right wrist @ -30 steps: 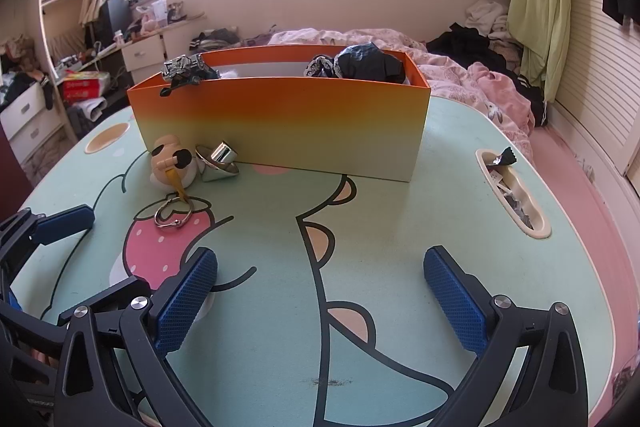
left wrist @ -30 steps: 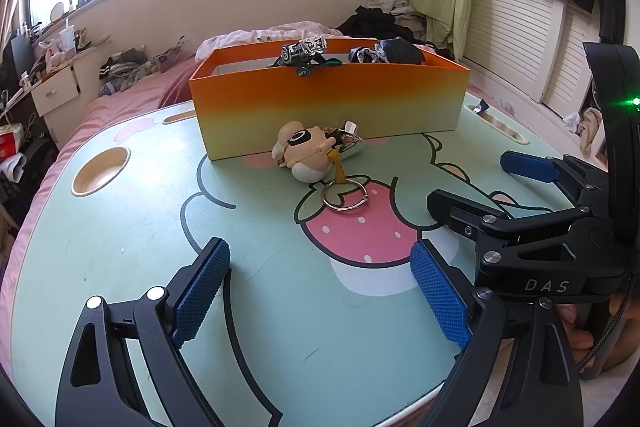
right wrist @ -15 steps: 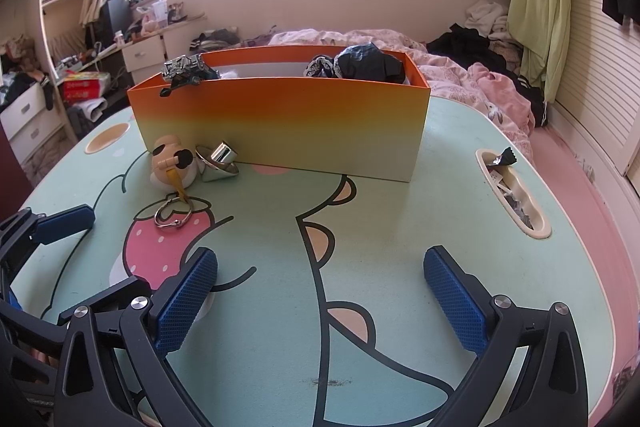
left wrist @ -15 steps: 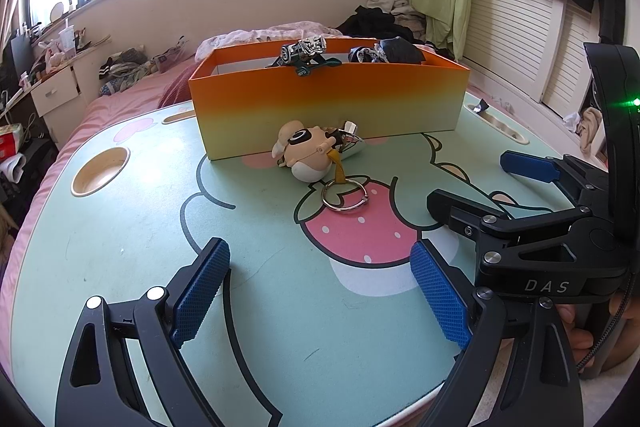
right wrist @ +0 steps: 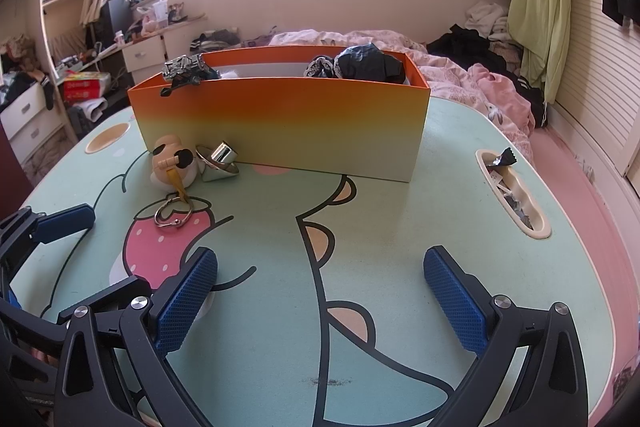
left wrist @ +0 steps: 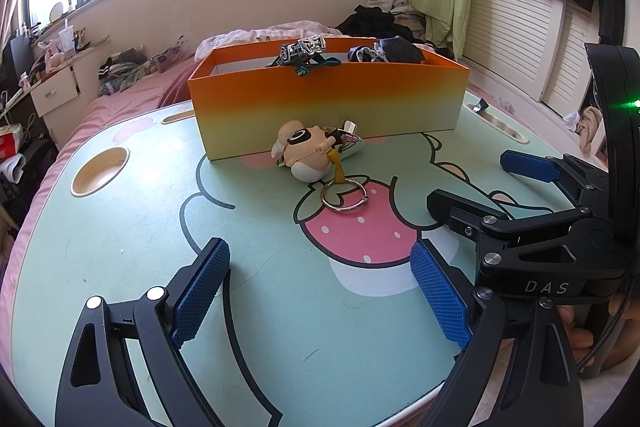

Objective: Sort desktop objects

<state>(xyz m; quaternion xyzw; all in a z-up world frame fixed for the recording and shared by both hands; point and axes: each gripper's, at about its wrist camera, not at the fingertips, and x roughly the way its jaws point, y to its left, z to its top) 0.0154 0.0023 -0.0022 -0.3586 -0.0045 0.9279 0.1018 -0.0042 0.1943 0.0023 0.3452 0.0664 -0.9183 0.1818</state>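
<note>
On the near edge of the table (right wrist: 400,227) we hold both the left gripper (left wrist: 320,291) and the right gripper (right wrist: 320,299) wide open and empty. Against the orange box (right wrist: 280,123), at its left end, lie the toy keychain (left wrist: 308,155) and silver cone (right wrist: 220,163); we judge reaching for one comes next.

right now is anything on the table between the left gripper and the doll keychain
Nothing visible. Only bare printed table lies between the open left gripper and the doll keychain; its metal ring faces the fingers. The orange box stands behind it.
</note>
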